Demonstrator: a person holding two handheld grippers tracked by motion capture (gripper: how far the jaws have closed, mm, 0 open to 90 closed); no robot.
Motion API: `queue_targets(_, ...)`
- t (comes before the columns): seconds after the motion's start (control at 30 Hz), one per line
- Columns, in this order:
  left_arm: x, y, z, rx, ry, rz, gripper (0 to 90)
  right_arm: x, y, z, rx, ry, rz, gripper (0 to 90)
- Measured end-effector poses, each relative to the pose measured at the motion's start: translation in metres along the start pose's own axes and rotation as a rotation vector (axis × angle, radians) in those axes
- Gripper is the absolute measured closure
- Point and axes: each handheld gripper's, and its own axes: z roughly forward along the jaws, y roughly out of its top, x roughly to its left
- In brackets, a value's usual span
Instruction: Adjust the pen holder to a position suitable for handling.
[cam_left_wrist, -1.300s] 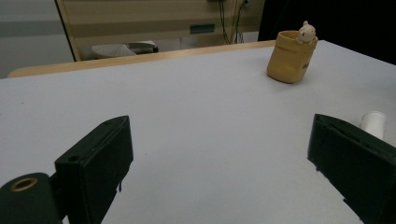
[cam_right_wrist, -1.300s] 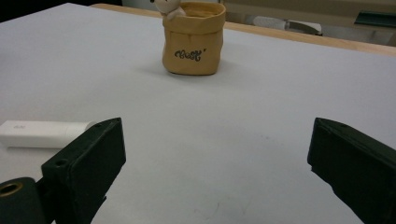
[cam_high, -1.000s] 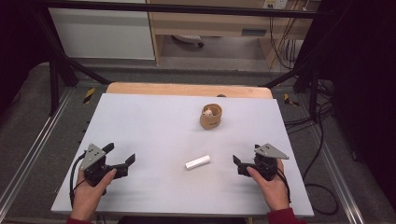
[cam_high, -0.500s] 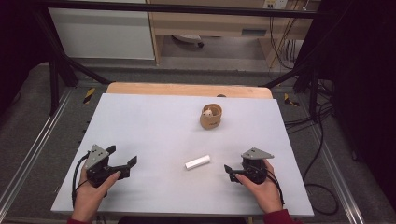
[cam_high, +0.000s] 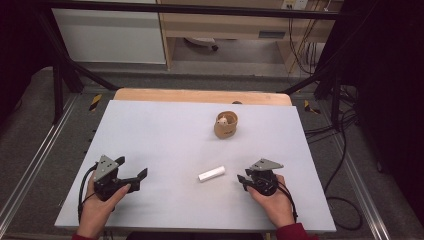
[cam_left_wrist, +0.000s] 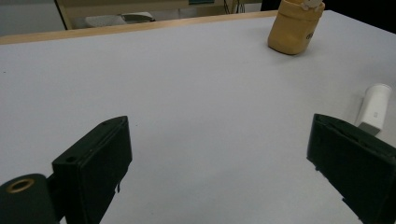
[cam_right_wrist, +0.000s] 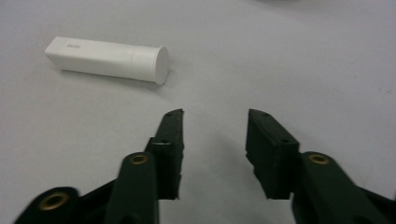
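- The right hand-held gripper (cam_high: 243, 180) sits nearer the white tube (cam_high: 211, 173) than it does 1 second earlier; in the high view it has shifted toward the person's left and slightly toward the near edge of the worktop (cam_high: 165, 135).
- Its jaws have just been closing: 1 second ago they stand wide, now they are much narrower, yet a clear gap remains and nothing lies between them. In the right gripper view the 2 black jaws frame bare worktop, so this hand-held gripper (cam_right_wrist: 215, 126) is open and grips nothing.
- The white tube lies on its side on the worktop in the same spot as before, just beside the right jaw tips and not touching them. In the right gripper view the white tube (cam_right_wrist: 108, 59) lies ahead and to the left of the jaws, its round capped end nearest them.
- The left hand-held gripper (cam_high: 140, 177) has kept its place near the front left of the worktop. Its jaws stand wide apart with nothing between them, as the left gripper view shows (cam_left_wrist: 219, 154).
- The tan cup (cam_high: 226, 125) stands upright farther back, unmoved, well apart from both grippers, with a small pale object inside it.
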Motion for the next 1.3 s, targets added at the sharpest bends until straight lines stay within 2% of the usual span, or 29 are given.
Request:
queue_targets(0.13, -0.002, 0.0, 0.003, 0.009, 0.001, 0.011, 6.6, 0.001, 0.005, 0.008, -0.001, 0.016, -0.013, 80.6)
queue_targets(0.27, -0.003, 0.0, 0.003, 0.012, -0.002, 0.015, 6.5, 0.002, 0.01, 0.017, -0.003, 0.027, -0.014, 90.0)
queue_targets(0.5, -0.003, -0.001, 0.003, 0.018, -0.004, 0.02, 6.5, 0.01, 0.021, 0.03, -0.019, 0.042, -0.013, 90.0)
queue_targets(0.73, -0.006, -0.001, 0.004, 0.018, -0.019, 0.025, 6.5, 0.012, 0.028, 0.043, -0.04, 0.055, -0.002, 90.0)
queue_targets(1.1, -0.01, -0.001, 0.006, 0.027, -0.035, 0.04, 6.5, 0.023, 0.03, 0.049, -0.036, 0.08, -0.006, 90.0)
queue_targets(1.2, -0.011, -0.001, 0.006, 0.031, -0.036, 0.045, 6.5, 0.034, 0.032, 0.052, -0.034, 0.106, -0.012, 90.0)
queue_targets(1.3, -0.012, -0.001, 0.007, 0.034, -0.04, 0.047, 6.5, 0.042, 0.033, 0.054, -0.033, 0.108, -0.023, 90.0)
